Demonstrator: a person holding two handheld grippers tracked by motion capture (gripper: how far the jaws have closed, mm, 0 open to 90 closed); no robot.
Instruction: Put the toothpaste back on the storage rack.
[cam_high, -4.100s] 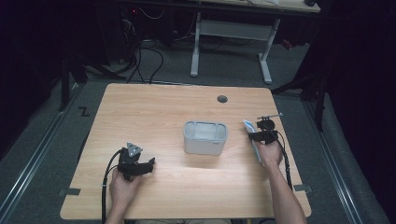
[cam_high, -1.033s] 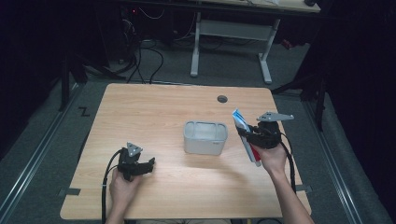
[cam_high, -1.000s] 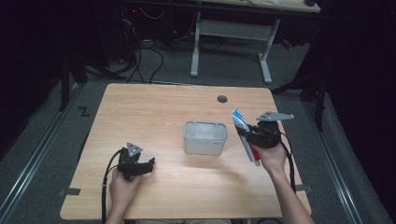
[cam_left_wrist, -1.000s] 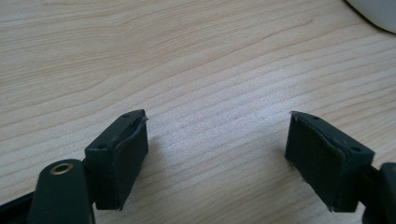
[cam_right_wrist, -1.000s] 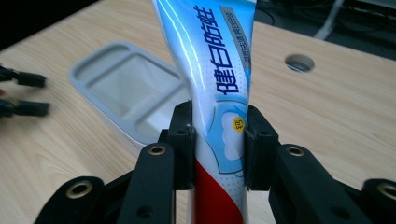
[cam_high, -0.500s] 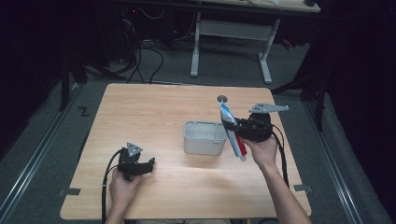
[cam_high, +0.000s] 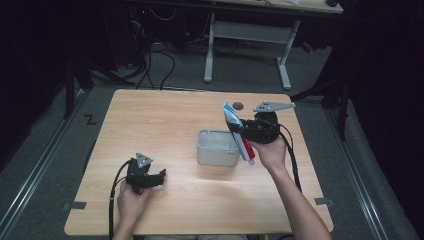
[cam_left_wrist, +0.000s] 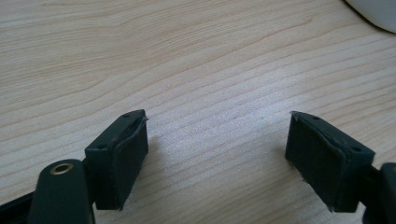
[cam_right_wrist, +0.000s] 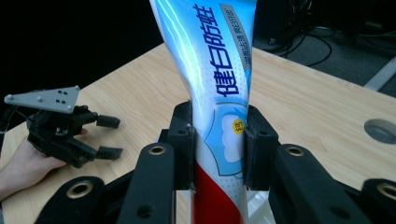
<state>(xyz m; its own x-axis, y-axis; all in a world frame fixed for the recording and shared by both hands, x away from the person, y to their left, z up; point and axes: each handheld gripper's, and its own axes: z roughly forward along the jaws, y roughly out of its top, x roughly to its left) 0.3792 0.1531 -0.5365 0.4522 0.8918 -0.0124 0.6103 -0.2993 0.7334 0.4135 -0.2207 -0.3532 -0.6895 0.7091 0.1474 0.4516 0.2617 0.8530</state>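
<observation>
A blue, white and red toothpaste tube is clamped in my right gripper, which is shut on it. The tube stands tilted, its red cap end low beside the right rim of a white rectangular container at mid-table. In the right gripper view the pads squeeze the tube near its middle. My left gripper rests on the table at the front left, open and empty; its pads stand wide apart over bare wood.
The wooden table has a round cable hole at the back right. A corner of the white container appears in the left gripper view. The left gripper shows in the right gripper view. A desk frame stands behind.
My right gripper has carried the tube left and upward, from the table's right side to just over the container's right rim. The left hand has stayed still.
</observation>
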